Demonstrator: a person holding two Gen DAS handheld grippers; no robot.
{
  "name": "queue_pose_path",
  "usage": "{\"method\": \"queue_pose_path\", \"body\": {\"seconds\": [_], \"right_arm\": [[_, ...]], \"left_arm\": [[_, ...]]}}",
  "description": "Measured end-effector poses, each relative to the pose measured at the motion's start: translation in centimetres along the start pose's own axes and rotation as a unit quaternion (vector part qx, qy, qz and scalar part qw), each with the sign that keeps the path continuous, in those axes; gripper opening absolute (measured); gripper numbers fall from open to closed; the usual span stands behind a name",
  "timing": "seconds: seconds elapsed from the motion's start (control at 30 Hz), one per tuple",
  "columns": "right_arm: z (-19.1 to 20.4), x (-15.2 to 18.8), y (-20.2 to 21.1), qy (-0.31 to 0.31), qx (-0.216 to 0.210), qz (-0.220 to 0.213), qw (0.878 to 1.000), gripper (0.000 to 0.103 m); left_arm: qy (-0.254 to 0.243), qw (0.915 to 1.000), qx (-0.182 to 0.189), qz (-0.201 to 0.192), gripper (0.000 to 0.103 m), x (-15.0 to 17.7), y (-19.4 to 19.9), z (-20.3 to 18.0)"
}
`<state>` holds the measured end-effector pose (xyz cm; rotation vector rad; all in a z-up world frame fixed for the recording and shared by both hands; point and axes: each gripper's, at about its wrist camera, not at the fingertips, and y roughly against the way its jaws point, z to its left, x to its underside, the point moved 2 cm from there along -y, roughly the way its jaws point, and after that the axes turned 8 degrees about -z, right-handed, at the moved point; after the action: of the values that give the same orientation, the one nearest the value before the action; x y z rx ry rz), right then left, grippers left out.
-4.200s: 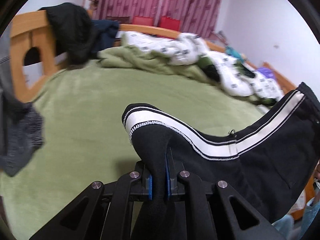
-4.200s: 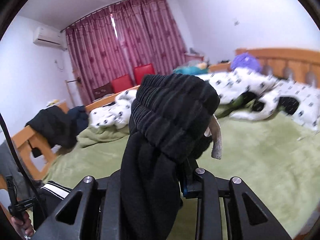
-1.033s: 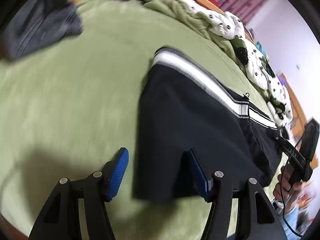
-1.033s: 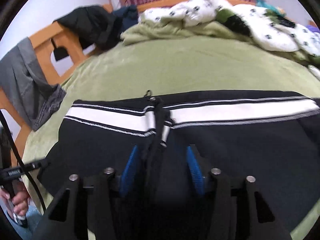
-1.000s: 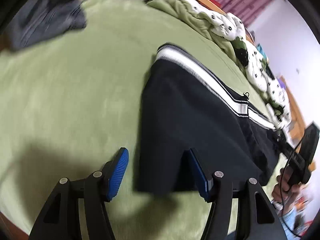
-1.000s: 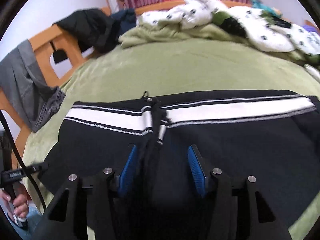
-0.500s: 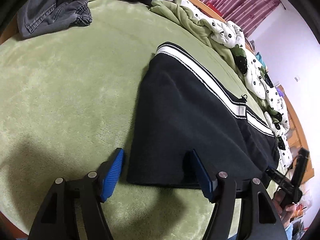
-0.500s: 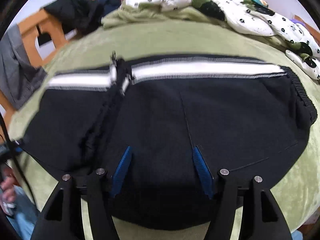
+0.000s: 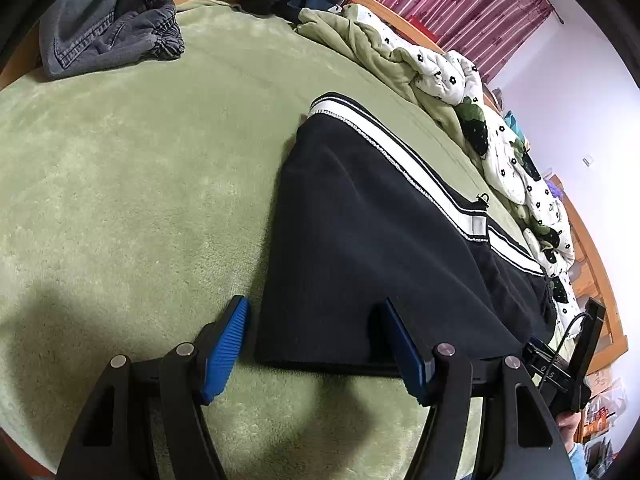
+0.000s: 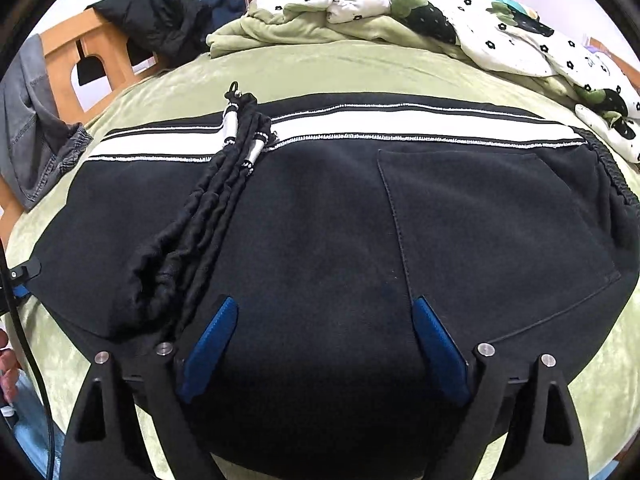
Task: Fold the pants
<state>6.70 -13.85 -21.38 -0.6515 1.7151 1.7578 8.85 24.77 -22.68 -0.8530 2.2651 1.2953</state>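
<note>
Black pants [image 9: 360, 240] with a white side stripe [image 10: 380, 124] lie folded flat on the green bed cover [image 9: 120, 184]. A bunched elastic cuff [image 10: 208, 216] rests across the fold. My left gripper [image 9: 316, 320] is open, its blue pads straddling the near left corner of the pants without pressing it. My right gripper [image 10: 324, 316] hovers just over the near edge of the black cloth by the back pocket [image 10: 492, 216]; its jaws are opening and the pads stand apart, gripping nothing. The right gripper [image 9: 568, 364] also shows at the far right of the left wrist view.
Grey jeans [image 9: 108, 36] lie at the bed's far left corner. A rumpled green blanket and flower-print duvet [image 10: 400, 4] pile along the far side. Dark clothes [image 10: 156, 16] hang on the wooden bed frame [image 10: 80, 60]. Bare green cover lies left of the pants.
The right gripper let go of the bunched cuff, sank toward the pants and spread its jaws wide. The left gripper, holding the leg seconds ago, stays open at the pants' corner.
</note>
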Motion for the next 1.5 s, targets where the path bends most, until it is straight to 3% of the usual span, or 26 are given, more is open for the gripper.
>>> {"method": "queue_pose_path", "body": {"seconds": [0.07,0.1,0.17,0.27,0.3,0.4,0.5,0.73,0.93,1.07,1.23,1.37,1.5], "right_arm": [[0.0,-0.1,0.0,-0.005,0.002,0.003,1.0,0.091],[-0.1,-0.3,-0.2,-0.008,0.0,0.003,1.0,0.091],[-0.2,-0.5,-0.1,-0.013,-0.011,0.008,1.0,0.092],[-1.0,-1.0,0.6,-0.036,-0.055,0.008,0.998,0.09],[-1.3,-1.1,0.9,-0.048,-0.067,0.007,0.997,0.085],[-2.6,-1.5,2.3,-0.066,-0.075,-0.001,0.995,0.074],[-4.3,-2.1,4.3,-0.067,-0.065,-0.026,0.995,0.073],[-10.5,-2.9,8.5,-0.09,-0.051,-0.071,0.992,0.073],[-14.6,-2.6,10.8,-0.076,-0.015,-0.093,0.993,0.073],[-17.4,-1.4,11.8,-0.069,0.013,-0.095,0.993,0.073],[-21.1,0.8,12.4,-0.093,0.027,-0.08,0.992,0.073],[-22.6,2.3,12.7,-0.112,0.03,-0.065,0.991,0.073],[-22.6,2.5,12.6,-0.126,0.013,-0.063,0.99,0.073]], "left_arm": [[0.01,0.9999,0.004,0.002,0.062,-0.1,0.1,0.2],[0.016,0.9998,0.007,0.002,0.051,-0.2,0.1,0.4],[0.05,0.9983,0.028,0.014,0.043,-0.3,-0.2,1.2],[0.075,0.9965,0.034,0.014,0.03,-0.5,-0.2,1.6],[0.076,0.9965,0.033,0.012,0.024,-0.5,-0.1,1.6],[0.049,0.9986,0.018,-0.002,0.017,-0.8,0.7,0.3],[0.0,0.9996,0.002,-0.028,0.012,-1.7,2.1,-2.6],[-0.128,0.989,0.002,-0.074,0.011,-3.8,4.7,-13.7],[-0.213,0.9732,0.046,-0.074,0.011,-2.6,4.0,-24.7],[-0.222,0.9693,0.097,-0.045,0.011,0.0,1.3,-30.2],[-0.221,0.9684,0.113,0.021,0.01,5.4,-5.0,-33.8],[-0.203,0.9692,0.12,0.072,0.011,8.7,-8.1,-34.1],[-0.213,0.9674,0.115,0.074,0.013,9.6,-7.7,-34.0]]}}
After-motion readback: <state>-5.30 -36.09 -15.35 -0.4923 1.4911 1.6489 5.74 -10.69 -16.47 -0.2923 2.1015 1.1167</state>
